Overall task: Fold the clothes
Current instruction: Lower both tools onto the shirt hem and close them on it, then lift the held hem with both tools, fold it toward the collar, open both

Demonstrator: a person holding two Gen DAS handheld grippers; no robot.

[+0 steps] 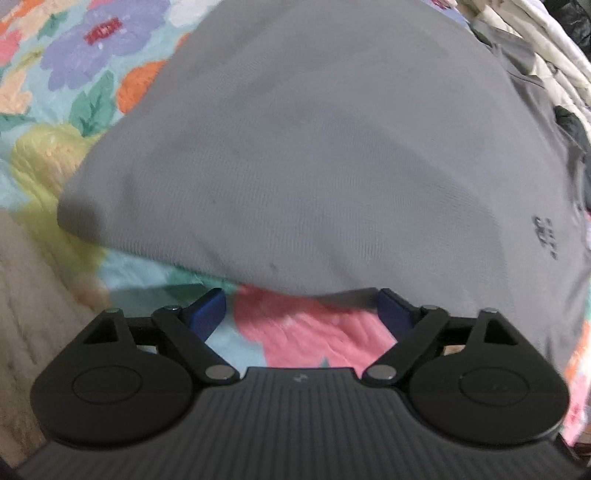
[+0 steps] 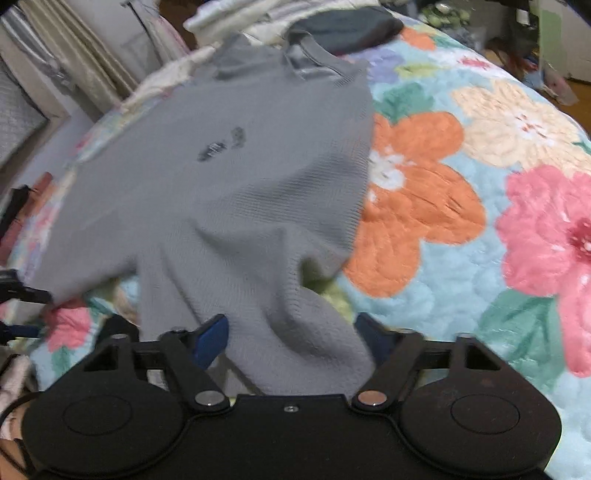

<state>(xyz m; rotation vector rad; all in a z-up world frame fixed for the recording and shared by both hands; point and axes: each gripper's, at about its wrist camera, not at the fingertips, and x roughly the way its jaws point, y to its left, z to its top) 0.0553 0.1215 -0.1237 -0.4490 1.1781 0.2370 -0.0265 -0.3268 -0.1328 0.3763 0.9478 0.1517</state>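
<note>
A grey knit shirt (image 1: 332, 155) lies spread on a floral quilt (image 1: 314, 339), with a small dark logo (image 1: 545, 236) on its chest. My left gripper (image 1: 301, 301) stands open at the shirt's near hem. Its blue fingertips (image 1: 208, 308) straddle the edge, and only quilt shows between them. In the right wrist view the same shirt (image 2: 229, 177) has its collar (image 2: 314, 55) at the far end. A bunched fold of its near corner (image 2: 295, 343) sits between the wide-apart fingers of my right gripper (image 2: 291, 332), partly covering the right finger. The jaws are open around it.
The quilt (image 2: 461, 221) stretches to the right with big orange and pink flowers. Pale folded clothes (image 1: 546, 48) and a dark garment (image 2: 347, 26) are piled past the collar. Curtains (image 2: 74, 62) hang at the back left. A cluttered wooden floor (image 2: 576, 99) shows beyond the bed's far right edge.
</note>
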